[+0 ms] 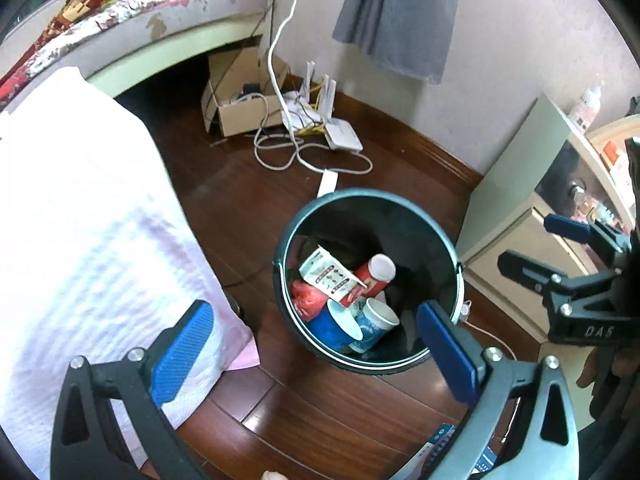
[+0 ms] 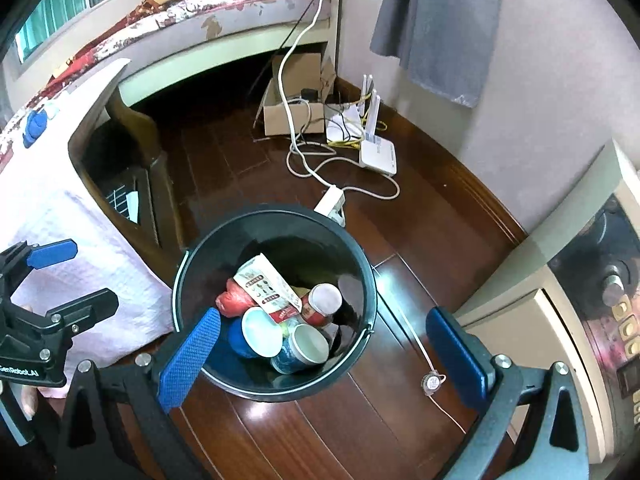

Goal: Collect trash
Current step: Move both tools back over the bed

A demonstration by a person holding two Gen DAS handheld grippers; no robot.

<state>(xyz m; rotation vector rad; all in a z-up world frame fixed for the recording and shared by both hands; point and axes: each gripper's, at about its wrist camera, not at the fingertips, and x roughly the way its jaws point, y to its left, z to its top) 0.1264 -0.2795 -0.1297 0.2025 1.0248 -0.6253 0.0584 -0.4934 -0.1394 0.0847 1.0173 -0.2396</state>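
Note:
A dark round trash bin (image 1: 436, 224) stands on the wooden floor; it also shows in the right wrist view (image 2: 360, 252). Inside lie a white and red carton (image 1: 330, 274) (image 2: 266, 290), a red cup (image 1: 374, 274) (image 2: 324, 304), two blue paper cups (image 1: 372, 322) (image 2: 300, 350) and a red bag (image 1: 306, 298) (image 2: 234, 302). My left gripper (image 1: 316, 354) is open and empty above the bin's near rim. My right gripper (image 2: 324, 358) is open and empty, also over the bin. Each gripper shows at the edge of the other's view.
A table with a white cloth (image 1: 80, 208) (image 2: 60, 200) stands left of the bin. A pale cabinet (image 1: 532, 208) (image 2: 560, 320) is on the right. A cardboard box (image 1: 240, 96), white routers (image 1: 344, 136) and cables (image 1: 288, 156) lie by the far wall. A bed (image 1: 140, 20) is behind.

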